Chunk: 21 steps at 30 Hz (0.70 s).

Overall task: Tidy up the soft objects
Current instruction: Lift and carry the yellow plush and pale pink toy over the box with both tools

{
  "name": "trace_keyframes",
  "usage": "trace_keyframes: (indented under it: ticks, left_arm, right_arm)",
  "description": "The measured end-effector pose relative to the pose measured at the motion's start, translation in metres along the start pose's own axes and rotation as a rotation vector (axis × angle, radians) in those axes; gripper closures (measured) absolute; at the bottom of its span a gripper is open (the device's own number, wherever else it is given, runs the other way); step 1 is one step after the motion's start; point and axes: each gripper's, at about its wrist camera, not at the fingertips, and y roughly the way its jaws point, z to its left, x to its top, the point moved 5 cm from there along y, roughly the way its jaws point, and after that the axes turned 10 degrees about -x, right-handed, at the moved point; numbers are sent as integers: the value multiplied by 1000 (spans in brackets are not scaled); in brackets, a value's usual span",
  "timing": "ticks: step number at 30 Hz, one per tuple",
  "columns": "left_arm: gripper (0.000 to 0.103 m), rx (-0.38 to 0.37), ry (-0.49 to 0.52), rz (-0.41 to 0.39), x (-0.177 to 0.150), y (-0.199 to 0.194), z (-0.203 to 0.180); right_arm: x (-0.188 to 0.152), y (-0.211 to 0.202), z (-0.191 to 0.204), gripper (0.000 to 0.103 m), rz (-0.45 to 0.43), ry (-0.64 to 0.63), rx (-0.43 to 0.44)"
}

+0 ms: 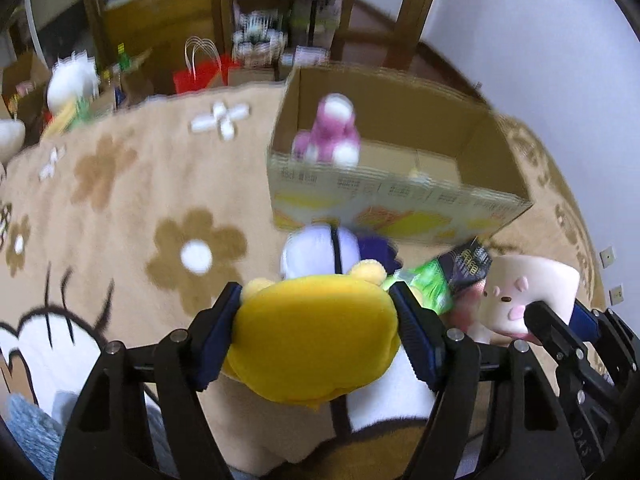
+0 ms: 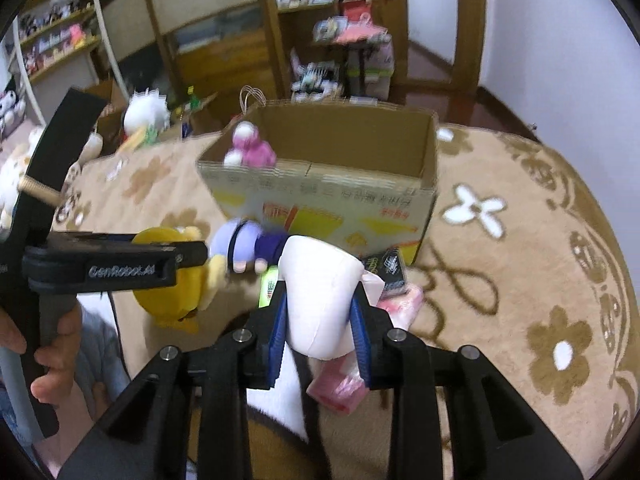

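Observation:
My left gripper (image 1: 318, 300) is shut on a yellow plush (image 1: 312, 344), lifted above the rug; the same yellow plush (image 2: 170, 280) hangs at the left of the right wrist view. My right gripper (image 2: 320, 296) is shut on a white plush (image 2: 320, 292) with a pink face, which shows as the white plush (image 1: 528, 292) at the right of the left wrist view. Ahead stands an open cardboard box (image 1: 400, 204), also seen as the cardboard box (image 2: 332, 200), with a pink plush (image 1: 330, 132) inside. A pale purple plush (image 1: 320, 252) lies on the rug before the box.
A beige flower-patterned rug (image 2: 520, 280) covers the floor. A green packet (image 1: 432, 284), a dark packet (image 2: 390, 268) and a pink wrapped item (image 2: 340, 384) lie near the box. Shelves, a red bag (image 1: 200, 76) and other toys crowd the far side. A hand (image 2: 44, 360) holds the left gripper's handle.

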Motion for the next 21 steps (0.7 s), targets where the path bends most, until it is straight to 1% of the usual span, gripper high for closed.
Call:
trace_keyframes:
  ticks: [1, 3, 4, 9, 12, 16, 19, 21]
  left_arm:
    - [30, -5, 17, -46, 3, -9, -2]
    - [29, -12, 43, -111, 9, -20, -8]
    - [29, -8, 66, -153, 14, -26, -12]
    - [29, 21, 163, -305, 33, -51, -28]
    - [29, 22, 189, -358, 41, -56, -34]
    - [29, 60, 233, -427, 58, -61, -39]
    - [29, 85, 254, -449, 70, -62, -40]
    - [29, 87, 249, -453, 76, -60, -39]
  right_arm:
    - [3, -2, -1, 73, -17, 6, 1]
    - [8, -8, -2, 73, -51, 12, -3]
    - [11, -12, -2, 73, -70, 13, -7]
    - [28, -20, -5, 73, -144, 16, -4]
    - [37, -23, -7, 73, -175, 21, -6]
    - [48, -22, -9, 73, -209, 23, -11]
    - [57, -21, -11, 73, -226, 29, -11]
    - [63, -17, -13, 73, -230, 32, -14]
